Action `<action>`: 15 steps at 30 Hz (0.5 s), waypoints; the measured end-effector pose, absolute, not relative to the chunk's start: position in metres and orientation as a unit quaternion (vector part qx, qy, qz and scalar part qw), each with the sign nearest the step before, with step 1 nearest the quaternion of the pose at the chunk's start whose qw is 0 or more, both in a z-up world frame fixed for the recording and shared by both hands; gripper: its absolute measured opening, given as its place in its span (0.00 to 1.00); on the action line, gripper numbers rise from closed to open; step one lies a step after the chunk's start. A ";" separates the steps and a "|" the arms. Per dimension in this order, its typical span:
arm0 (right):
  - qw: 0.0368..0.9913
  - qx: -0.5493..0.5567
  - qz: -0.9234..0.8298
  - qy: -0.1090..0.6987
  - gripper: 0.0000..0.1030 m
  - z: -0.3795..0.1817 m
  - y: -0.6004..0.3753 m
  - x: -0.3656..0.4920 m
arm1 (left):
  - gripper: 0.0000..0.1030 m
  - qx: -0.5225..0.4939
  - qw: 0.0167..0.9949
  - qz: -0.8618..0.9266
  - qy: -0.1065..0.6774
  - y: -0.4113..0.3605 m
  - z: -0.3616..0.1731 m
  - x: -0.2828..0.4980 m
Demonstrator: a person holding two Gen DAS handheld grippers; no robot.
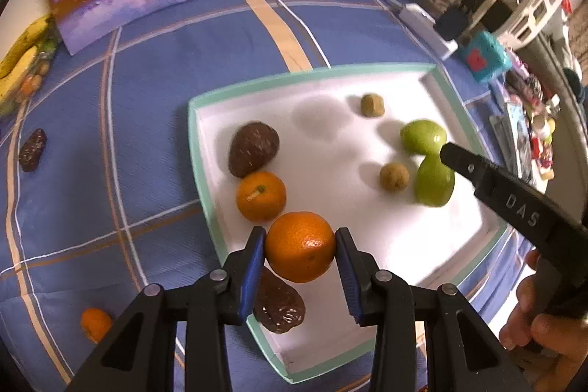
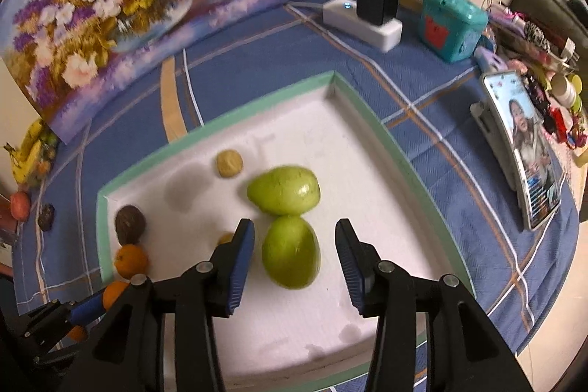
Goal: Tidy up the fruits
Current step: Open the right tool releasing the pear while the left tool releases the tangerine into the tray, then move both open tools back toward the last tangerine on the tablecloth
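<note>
Left claw (image 1: 299, 247): blue pads are pressed against both sides of an orange (image 1: 299, 247), held above the near-left corner of the tray (image 1: 205, 197). Beneath it, a dark brown fruit (image 1: 281, 309) is partly hidden by the orange and the claw's left finger. Inside the tray, along its left wall: a second orange (image 1: 260, 195), touching another dark brown fruit (image 1: 253, 149). Right claw (image 2: 294, 254): fingers are spread apart, straddling the nearer green fruit (image 2: 291, 252) without touching it; a farther green fruit (image 2: 283, 194) touches that one. Two small tan fruits (image 1: 372, 104) (image 1: 394, 176) are listed in the tray, their kind hard to make out. On the blue checked worktop (image 1: 154, 79), outside the tray: a small orange (image 1: 95, 324) and a dark fruit (image 1: 33, 149).
</note>
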State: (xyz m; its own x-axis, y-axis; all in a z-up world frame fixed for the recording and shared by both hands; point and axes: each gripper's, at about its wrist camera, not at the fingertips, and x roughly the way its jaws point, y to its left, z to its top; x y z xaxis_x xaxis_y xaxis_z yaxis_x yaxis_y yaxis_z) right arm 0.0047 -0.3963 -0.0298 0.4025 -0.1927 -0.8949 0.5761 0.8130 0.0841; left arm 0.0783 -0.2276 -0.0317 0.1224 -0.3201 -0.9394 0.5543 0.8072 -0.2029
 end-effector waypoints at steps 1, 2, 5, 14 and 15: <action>0.818 0.193 -0.234 0.489 0.46 -0.027 -0.395 0.005 | 0.40 0.093 0.745 -0.293 0.591 -0.225 -0.028 0.081; 0.820 0.193 -0.231 0.487 0.46 -0.026 -0.394 0.006 | 0.40 0.085 0.749 -0.290 0.590 -0.221 -0.025 0.083; 0.820 0.190 -0.224 0.491 0.45 -0.027 -0.392 0.009 | 0.41 0.066 0.754 -0.281 0.590 -0.208 -0.022 0.091; 0.819 0.187 -0.210 0.500 0.45 -0.031 -0.388 0.011 | 0.41 0.002 0.781 -0.218 0.585 -0.158 -0.015 0.117; 0.820 0.186 -0.207 0.500 0.45 -0.031 -0.386 0.012 | 0.41 -0.007 0.783 -0.208 0.587 -0.151 -0.016 0.121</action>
State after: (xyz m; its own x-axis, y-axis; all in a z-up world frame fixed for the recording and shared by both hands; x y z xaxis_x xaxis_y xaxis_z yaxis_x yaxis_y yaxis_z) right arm 0.0120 -0.3863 -0.0307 0.4136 -0.1538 -0.8974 0.5259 0.8449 0.0976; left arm 0.1211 -0.1507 -0.0156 0.2249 -0.3330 -0.9157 0.3172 0.9136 -0.2543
